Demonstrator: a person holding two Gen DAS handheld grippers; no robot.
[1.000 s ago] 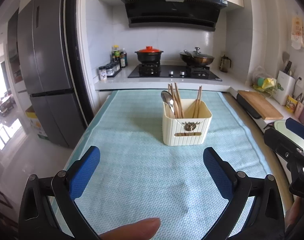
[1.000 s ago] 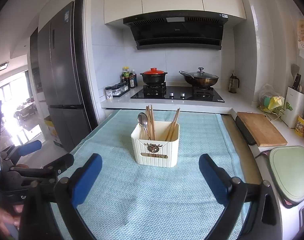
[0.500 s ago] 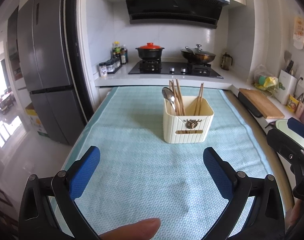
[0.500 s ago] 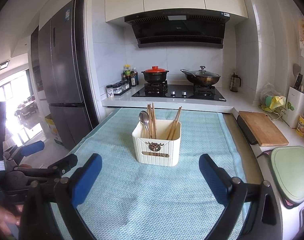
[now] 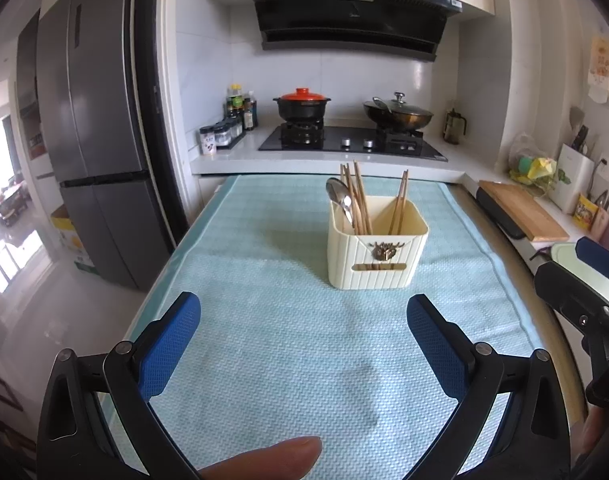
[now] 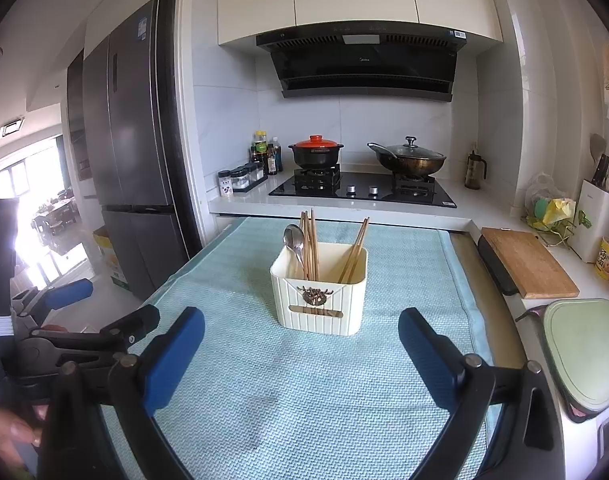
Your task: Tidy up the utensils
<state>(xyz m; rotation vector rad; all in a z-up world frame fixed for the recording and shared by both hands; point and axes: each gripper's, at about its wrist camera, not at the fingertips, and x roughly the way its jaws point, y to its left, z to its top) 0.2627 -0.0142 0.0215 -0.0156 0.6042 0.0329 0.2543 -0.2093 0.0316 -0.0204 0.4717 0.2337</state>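
Light blue woven mat (image 5: 288, 344) fills the ground under and ahead of both claws; nothing loose lies on the part in view. Cream ribbed utensil holder (image 5: 378, 254) stands upright on it, ahead of the left gripper (image 5: 304, 344) and slightly toward its right finger, well apart from the tips. Same holder (image 6: 319, 294) sits almost dead ahead of the right gripper (image 6: 302, 354), a little nearer. Both claws spread wide, blue pads empty.

Holder has two compartments. Left one: bundle of wooden chopsticks (image 5: 356, 196) plus a metal spoon (image 5: 338, 200), bowl up. Right one: a lone pair of chopsticks (image 5: 400, 202), leaning.

Judgement: sorting looks close to done, or the mixed left compartment still wants separating. If so, come down from above, narrow the jaws first, pinch one stem high above the rim, and lift straight so the light holder does not tip or slide.

View differences: the left wrist view shows a fingertip (image 5: 264, 458) at the bottom edge and the right claw at far right. The right wrist view shows the left claw (image 6: 80, 320) at far left and a pale green board (image 6: 584, 352) beyond its right finger.
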